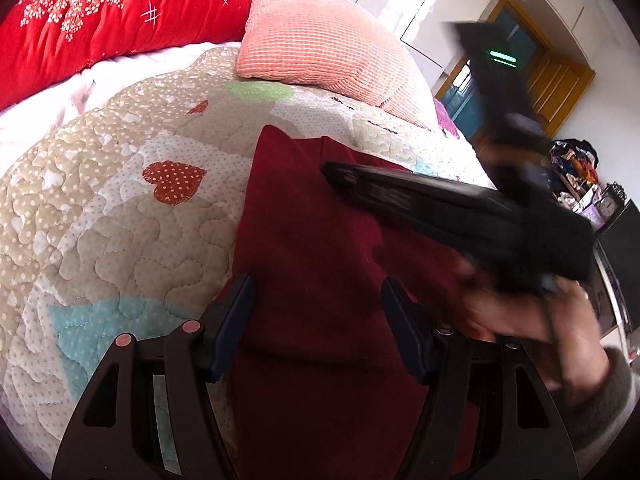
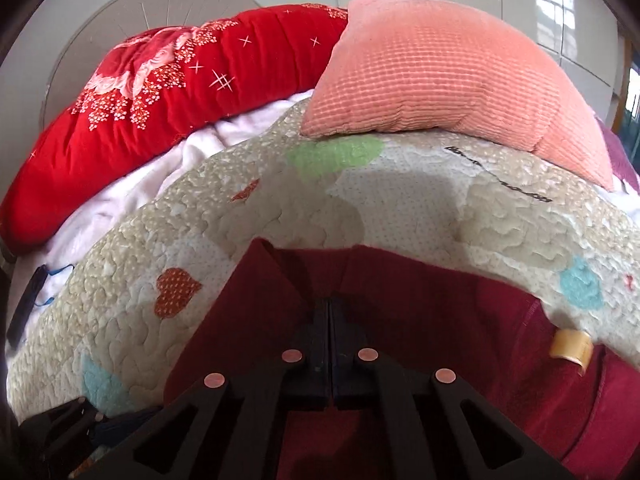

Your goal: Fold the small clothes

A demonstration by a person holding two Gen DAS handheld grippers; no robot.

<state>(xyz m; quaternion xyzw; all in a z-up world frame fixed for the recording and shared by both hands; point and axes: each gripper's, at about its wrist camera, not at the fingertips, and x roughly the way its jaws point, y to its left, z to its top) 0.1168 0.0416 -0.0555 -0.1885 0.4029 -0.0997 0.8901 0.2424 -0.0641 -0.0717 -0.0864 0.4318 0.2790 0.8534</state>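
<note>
Dark red garment [image 2: 420,292], no legible writing

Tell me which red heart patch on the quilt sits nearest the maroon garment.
The large polka-dot red heart, just left of the maroon garment edge. The small red heart lies farther up the quilt, toward the pink pillow.

Right tool [image 2: 329,312], fingers pressed together, pinches the maroon garment [image 2: 420,300] on the quilt [image 2: 280,216].
</note>
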